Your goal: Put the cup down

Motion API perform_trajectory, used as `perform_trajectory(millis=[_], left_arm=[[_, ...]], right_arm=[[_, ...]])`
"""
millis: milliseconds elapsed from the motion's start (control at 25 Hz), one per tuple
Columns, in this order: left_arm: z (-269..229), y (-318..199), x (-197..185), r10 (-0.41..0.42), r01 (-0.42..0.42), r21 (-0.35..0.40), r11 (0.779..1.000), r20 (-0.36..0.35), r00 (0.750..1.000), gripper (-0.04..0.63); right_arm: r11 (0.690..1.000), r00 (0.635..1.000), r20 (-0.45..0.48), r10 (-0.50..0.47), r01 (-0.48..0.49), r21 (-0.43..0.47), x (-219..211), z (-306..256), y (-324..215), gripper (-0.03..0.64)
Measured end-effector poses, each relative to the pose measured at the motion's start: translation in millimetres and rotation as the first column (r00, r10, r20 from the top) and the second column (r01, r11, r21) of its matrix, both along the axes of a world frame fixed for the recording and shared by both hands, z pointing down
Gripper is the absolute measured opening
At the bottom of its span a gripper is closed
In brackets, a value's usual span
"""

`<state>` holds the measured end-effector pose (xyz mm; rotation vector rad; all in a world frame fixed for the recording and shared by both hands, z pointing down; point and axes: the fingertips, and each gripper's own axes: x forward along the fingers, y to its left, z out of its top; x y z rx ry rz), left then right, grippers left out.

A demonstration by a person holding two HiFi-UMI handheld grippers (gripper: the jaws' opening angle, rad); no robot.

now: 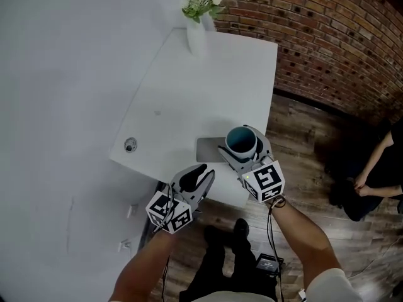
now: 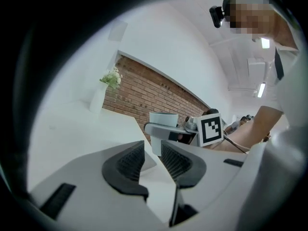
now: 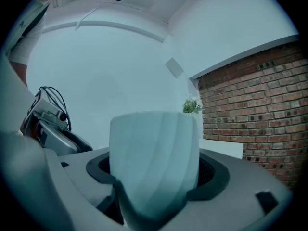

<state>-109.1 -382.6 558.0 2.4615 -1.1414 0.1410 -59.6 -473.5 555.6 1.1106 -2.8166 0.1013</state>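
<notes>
A pale cup with a blue inside stands upright between the jaws of my right gripper, which is shut on its sides. It hangs over the front right part of the white table, beside a grey mat. In the right gripper view the cup fills the gap of that gripper. My left gripper is at the table's front edge, left of the cup. Its jaws stand a narrow gap apart with nothing in them. The left gripper view shows the cup ahead.
A white vase with flowers stands at the table's far edge. A small round fitting sits near the left front corner. A brick wall runs along the right. Another person sits on the wooden floor at the right.
</notes>
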Motion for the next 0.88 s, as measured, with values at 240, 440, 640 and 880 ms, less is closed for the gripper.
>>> perform_trajectory(millis=[240, 440, 640, 880], left_arm=[[18.9, -9.0, -3.6, -0.003, 0.003, -0.025, 1.000, 0.002, 1.000, 0.104], [35.8, -8.1, -7.2, -0.008, 0.008, -0.057, 0.998, 0.005, 1.000, 0.103], [40.8, -10.8, -5.4, -0.006, 0.007, -0.064, 0.998, 0.008, 1.000, 0.103], [39.8, -15.3, -2.4, 0.005, -0.006, -0.063, 0.998, -0.005, 1.000, 0.103]], right_arm=[[0.998, 1.000, -0.008, 0.004, -0.003, 0.056, -14.6, 19.4, -17.1, 0.379], [0.997, 1.000, 0.002, 0.010, -0.010, 0.072, -27.3, 41.2, -21.7, 0.379], [0.994, 1.000, -0.010, 0.028, -0.027, 0.102, -24.5, 45.3, -20.2, 0.380], [0.996, 0.998, -0.044, 0.049, -0.046, 0.070, -14.9, 58.1, -16.5, 0.385]])
